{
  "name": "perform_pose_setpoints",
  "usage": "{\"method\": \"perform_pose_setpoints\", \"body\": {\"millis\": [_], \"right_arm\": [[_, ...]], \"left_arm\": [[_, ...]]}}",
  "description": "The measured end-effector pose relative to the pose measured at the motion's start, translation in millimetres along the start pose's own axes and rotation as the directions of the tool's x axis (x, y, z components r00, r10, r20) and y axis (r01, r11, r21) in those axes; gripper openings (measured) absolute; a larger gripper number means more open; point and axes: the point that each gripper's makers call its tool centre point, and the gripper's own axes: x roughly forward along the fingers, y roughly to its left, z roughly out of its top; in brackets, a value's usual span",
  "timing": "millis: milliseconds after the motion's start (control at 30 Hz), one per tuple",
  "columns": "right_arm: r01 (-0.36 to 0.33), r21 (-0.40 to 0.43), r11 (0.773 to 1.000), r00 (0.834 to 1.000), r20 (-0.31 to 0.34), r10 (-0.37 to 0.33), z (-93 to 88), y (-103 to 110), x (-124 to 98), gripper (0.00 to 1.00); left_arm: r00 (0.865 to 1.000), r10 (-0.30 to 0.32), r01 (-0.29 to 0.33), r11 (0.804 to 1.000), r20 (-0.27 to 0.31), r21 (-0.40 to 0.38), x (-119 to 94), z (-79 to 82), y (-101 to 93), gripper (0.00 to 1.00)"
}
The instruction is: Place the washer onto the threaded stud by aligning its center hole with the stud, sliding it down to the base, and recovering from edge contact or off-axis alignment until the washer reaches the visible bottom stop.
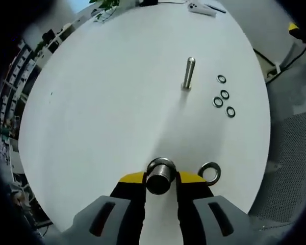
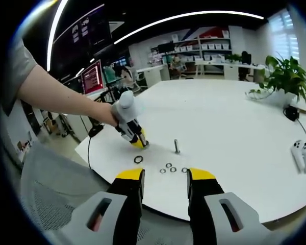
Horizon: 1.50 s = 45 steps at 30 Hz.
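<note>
Washer [image 1: 209, 173], a large metal ring, lies flat on the round white table [image 1: 102, 117], just beside the left gripper [image 1: 161, 179] on its right side and touching nothing. Between that gripper's yellow-tipped jaws stands a threaded stud [image 1: 160, 176], seen almost end-on, with the jaws clenched against its sides to steady it upright. From the right gripper view, the left gripper [image 2: 138, 142] is held by a person's hand [image 2: 111, 115] near the table's near edge, with the washer [image 2: 138, 160] on the surface just in front of it. The right gripper [image 2: 164, 178] hangs back off the table edge, its jaws released and holding nothing. My judgement is that the task has barely begun: the washer has not been picked up. The next move calls for the right gripper to reach in, pinch the ring by its rim, lift it and centre its hole over the stud's tip. Farther across the table stands a second, free bolt [image 1: 188, 73], with four small rings [image 1: 223, 95] scattered just beside it; these sit well apart from the work. A white controller [image 2: 301, 153] and a potted plant [image 2: 282, 76] lie at the far side. Nothing blocks the approach, though the washer lying flat may be awkward to grip.
</note>
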Motion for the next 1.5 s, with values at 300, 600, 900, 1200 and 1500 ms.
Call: {"method": "perform_pose_setpoints", "body": {"millis": [300,600,900,1200,1500], "right_arm": [[-0.018,-0.001,1.0,1.0,-0.008,0.018,-1.1,3.0,1.0,0.35],[-0.002,-0.004,1.0,1.0,0.009,0.002,1.5,0.3,-0.3,0.37],[-0.025,-0.003,1.0,1.0,0.005,0.025,1.9,4.7,0.9,0.37],[-0.028,-0.001,1.0,1.0,0.003,0.028,1.2,5.2,0.4,0.36],[-0.031,-0.004,1.0,1.0,-0.003,0.031,-0.1,5.5,1.1,0.36]], "left_arm": [[0.998,0.039,-0.036,0.996,0.04,-0.084,-18.1,-5.1,0.3,0.23],[0.997,0.031,-0.021,0.988,0.064,-0.152,-17.0,-21.2,-25.4,0.24],[0.997,0.033,-0.02,0.985,0.076,-0.17,-17.2,-16.2,-45.2,0.26],[0.996,0.013,0.004,0.98,0.084,-0.198,-4.3,-7.7,-61.8,0.27],[0.999,0.01,-0.005,0.991,0.039,-0.134,6.3,-11.0,-68.7,0.27]]}}
